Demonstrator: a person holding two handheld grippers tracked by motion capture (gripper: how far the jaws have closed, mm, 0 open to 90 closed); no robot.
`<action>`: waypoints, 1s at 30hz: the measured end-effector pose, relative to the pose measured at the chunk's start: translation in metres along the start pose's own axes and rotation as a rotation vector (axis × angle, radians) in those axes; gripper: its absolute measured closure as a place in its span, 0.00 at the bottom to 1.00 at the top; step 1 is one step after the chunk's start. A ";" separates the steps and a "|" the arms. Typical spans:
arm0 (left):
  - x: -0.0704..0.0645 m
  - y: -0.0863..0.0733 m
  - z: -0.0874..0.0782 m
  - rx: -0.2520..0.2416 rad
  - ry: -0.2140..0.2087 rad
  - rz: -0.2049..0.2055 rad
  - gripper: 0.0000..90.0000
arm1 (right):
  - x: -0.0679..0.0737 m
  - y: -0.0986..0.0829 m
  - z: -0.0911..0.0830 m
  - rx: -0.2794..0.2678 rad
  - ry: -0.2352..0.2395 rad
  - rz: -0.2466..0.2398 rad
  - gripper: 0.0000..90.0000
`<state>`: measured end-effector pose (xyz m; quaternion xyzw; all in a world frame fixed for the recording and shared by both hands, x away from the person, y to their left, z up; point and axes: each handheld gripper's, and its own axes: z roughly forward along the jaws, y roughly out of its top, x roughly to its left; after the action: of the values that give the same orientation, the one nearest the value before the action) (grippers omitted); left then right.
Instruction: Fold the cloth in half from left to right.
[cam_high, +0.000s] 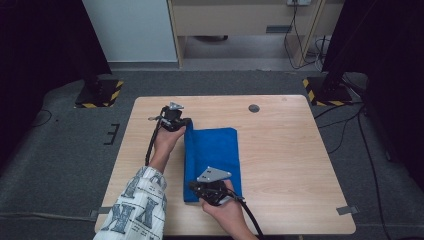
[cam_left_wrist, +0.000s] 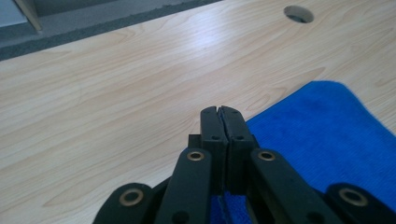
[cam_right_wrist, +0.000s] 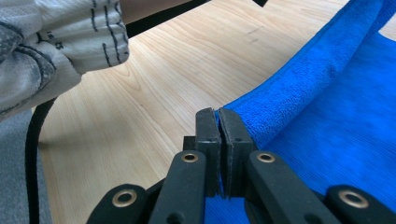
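Blue cloth (cam_high: 212, 160) on the bench (cam_high: 290, 165) is pinched at its left edge by both clenched claws: right claw (cam_high: 194, 187) near, left claw (cam_high: 187, 125) far.

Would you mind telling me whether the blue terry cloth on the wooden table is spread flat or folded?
Folded: the blue terry cloth shows a doubled layer along its edge, which both shut grippers pinch, left and right.

A light wooden table (cam_high: 290, 150) with a round cable hole (cam_high: 254, 108) stands on grey carpet (cam_high: 60, 165). Beyond it are a pale wall panel (cam_high: 132, 27), a wooden desk frame (cam_high: 240, 20), black curtains (cam_high: 35, 40) and hazard-striped stand bases (cam_high: 100, 94).
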<state>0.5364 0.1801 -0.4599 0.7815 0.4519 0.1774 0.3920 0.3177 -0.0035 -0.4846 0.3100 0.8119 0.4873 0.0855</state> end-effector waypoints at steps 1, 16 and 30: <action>-0.003 0.002 -0.001 -0.003 -0.003 0.007 0.99 | -0.002 0.000 -0.004 -0.001 -0.002 -0.001 0.98; -0.029 0.024 0.027 0.013 -0.045 0.007 0.98 | -0.016 -0.003 -0.035 -0.012 -0.033 -0.010 0.98; -0.049 0.031 0.039 0.015 -0.064 0.003 0.98 | -0.027 -0.009 -0.052 -0.013 -0.056 -0.003 0.98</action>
<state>0.5528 0.1119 -0.4568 0.7904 0.4391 0.1497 0.4001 0.3121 -0.0609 -0.4700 0.3217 0.8064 0.4836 0.1109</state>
